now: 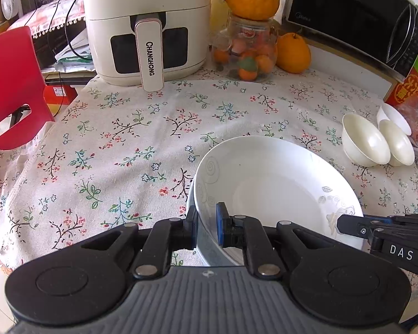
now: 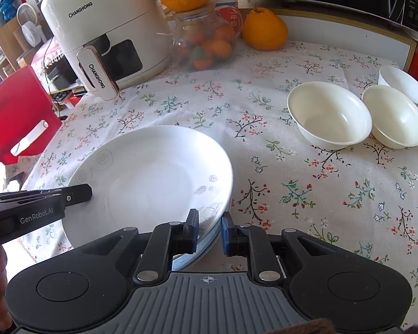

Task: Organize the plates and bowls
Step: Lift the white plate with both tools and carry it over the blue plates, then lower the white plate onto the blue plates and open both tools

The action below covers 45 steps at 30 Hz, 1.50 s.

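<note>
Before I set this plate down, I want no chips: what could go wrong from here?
The left gripper and right gripper each pinch only the plate's thin rim, so it could tilt or slip if one lets go first. In the right wrist view another rim seems to lie just beneath it; landing off-centre might knock them together. The small bowls stand close on the right, so a sideways swing could hit them.

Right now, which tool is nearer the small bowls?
Right. The right tool grips the plate edge facing the bowls; the left tool grips the far edge.
</note>
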### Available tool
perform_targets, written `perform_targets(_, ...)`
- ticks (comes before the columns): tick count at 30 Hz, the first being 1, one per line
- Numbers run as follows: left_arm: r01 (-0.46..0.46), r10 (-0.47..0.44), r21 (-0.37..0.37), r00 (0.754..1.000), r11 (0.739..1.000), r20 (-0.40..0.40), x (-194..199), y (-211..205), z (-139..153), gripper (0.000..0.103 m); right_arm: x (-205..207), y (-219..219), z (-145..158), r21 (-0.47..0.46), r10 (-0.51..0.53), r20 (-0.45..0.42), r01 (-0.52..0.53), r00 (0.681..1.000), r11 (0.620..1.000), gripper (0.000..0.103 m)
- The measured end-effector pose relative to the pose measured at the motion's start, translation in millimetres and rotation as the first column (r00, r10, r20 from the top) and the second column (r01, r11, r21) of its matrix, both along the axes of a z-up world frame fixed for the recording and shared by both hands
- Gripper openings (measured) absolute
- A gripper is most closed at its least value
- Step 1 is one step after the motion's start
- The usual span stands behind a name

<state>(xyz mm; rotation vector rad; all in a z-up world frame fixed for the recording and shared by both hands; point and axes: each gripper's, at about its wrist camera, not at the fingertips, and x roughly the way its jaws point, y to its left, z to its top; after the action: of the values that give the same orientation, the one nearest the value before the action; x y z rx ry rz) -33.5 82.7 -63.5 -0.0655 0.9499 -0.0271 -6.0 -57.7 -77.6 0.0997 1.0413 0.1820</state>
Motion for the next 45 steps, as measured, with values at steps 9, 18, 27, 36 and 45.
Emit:
perform_targets(9,-0.003,0.003,0.055,1.000,0.998,-0.013,-0.5,-4.5,-7.5,0.011,-4.9,14.3,-3.3,-0.082,0.013,0.024,-0.011,1.000,0.997,0.017)
perform_targets(18,-0.006,0.006,0.120,1.000,0.993,0.005,-1.5,-11.1,-11.6,0.011,-11.8,27.2,-7.1,-0.171,0.026,0.059,-0.015,0.998,0.985,0.017)
perform_targets(27,-0.006,0.002,0.164,1.000,0.986,0.023,-4.0,-16.5,-12.3,0.011,-17.2,36.2,-12.6,-0.243,0.050,0.085,-0.028,0.995,0.970,0.017)
perform_targets(36,-0.013,0.003,0.179,0.999,0.984,0.053,-3.1,-18.6,-10.4,0.010,-16.0,34.1,-12.2,-0.230,0.057,0.082,-0.037,0.995,0.972,0.019)
perform_targets(45,-0.031,0.023,0.156,0.998,0.987,0.053,0.7,-13.6,-9.3,0.010,-10.6,24.6,-9.8,-0.182,0.036,0.073,-0.023,0.997,0.983,0.019)
